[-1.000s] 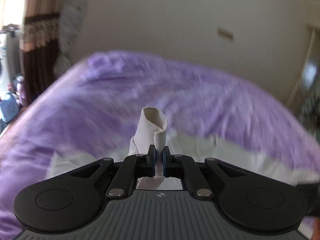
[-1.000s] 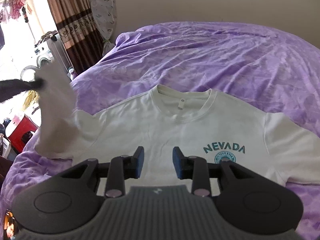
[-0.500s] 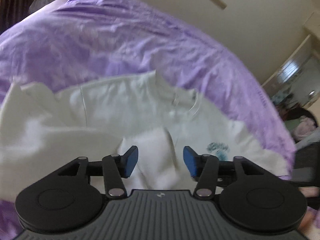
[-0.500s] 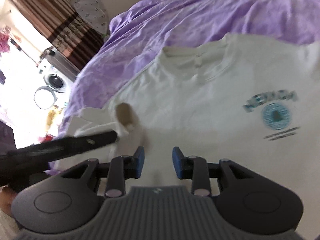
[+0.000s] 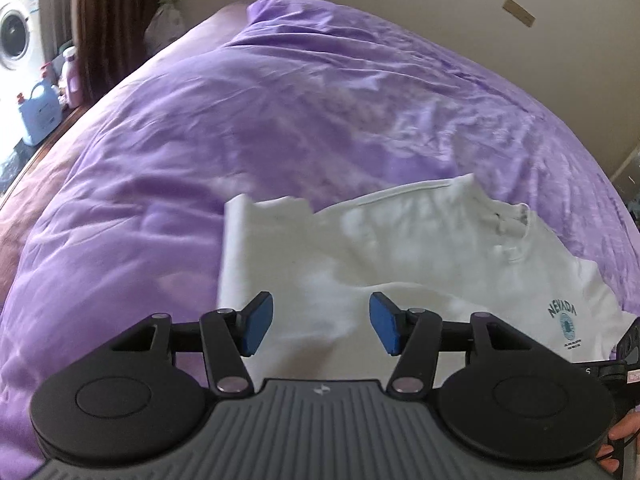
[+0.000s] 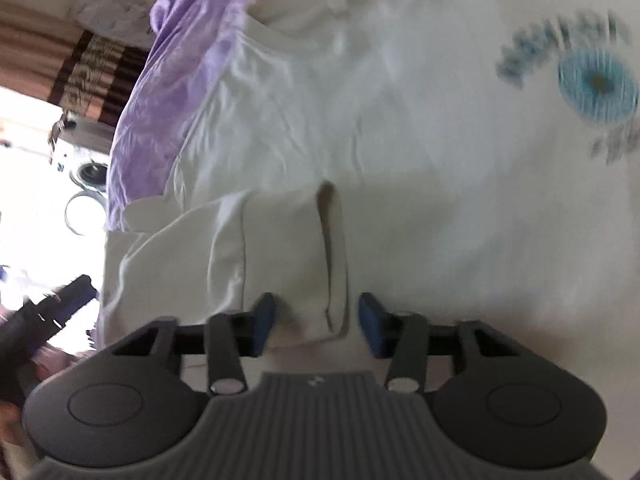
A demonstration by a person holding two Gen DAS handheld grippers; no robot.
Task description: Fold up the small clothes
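Purple bedding (image 5: pixel 280 112) lay under a soft, limp white shirt (image 5: pixel 420 248). Both the left gripper (image 5: pixel 318 324) and the right gripper (image 6: pixel 316 320) were released, holding nothing. The folded sleeve (image 6: pixel 288 248) just ahead of the right gripper looked the best hold.

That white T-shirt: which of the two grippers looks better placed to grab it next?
Probably the right gripper: its open jaws straddle the folded sleeve of the T-shirt. The left gripper hovers open above.

Purple bedspread (image 5: pixel 248 128), washing machine (image 5: pixel 16 36), blue detergent jug (image 5: pixel 38 110), brown striped curtain (image 5: pixel 108 20)
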